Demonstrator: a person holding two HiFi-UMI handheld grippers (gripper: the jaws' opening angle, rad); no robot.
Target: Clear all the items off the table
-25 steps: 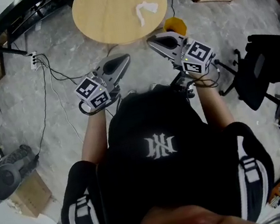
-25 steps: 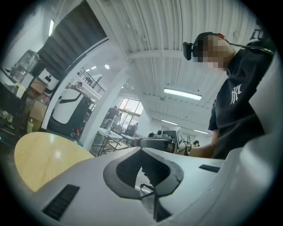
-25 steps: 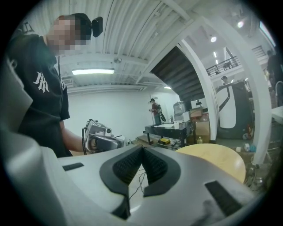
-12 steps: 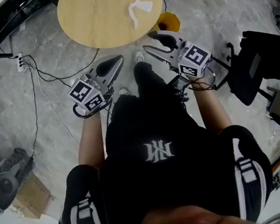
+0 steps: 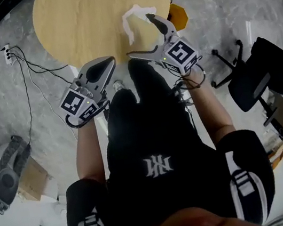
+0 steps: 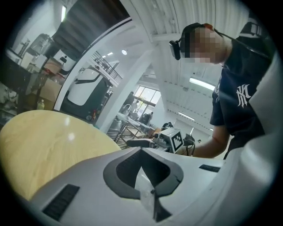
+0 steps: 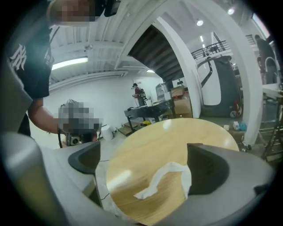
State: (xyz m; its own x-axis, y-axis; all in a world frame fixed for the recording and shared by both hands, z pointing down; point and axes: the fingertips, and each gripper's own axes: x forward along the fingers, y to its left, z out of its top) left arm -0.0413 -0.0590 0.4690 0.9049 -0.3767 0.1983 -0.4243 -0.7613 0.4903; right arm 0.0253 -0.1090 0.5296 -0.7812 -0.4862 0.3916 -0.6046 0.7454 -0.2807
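At upper centre, the right gripper (image 5: 140, 36) is opening, the tissue (image 5: 134, 14) between its jaws but ungripped; flimsy paper may skid across the worktop (image 5: 77, 23).

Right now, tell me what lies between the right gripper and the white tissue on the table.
Only bare tabletop lies between the right gripper, jaws opening and gripping nothing, and the tissue; the right gripper view shows it.
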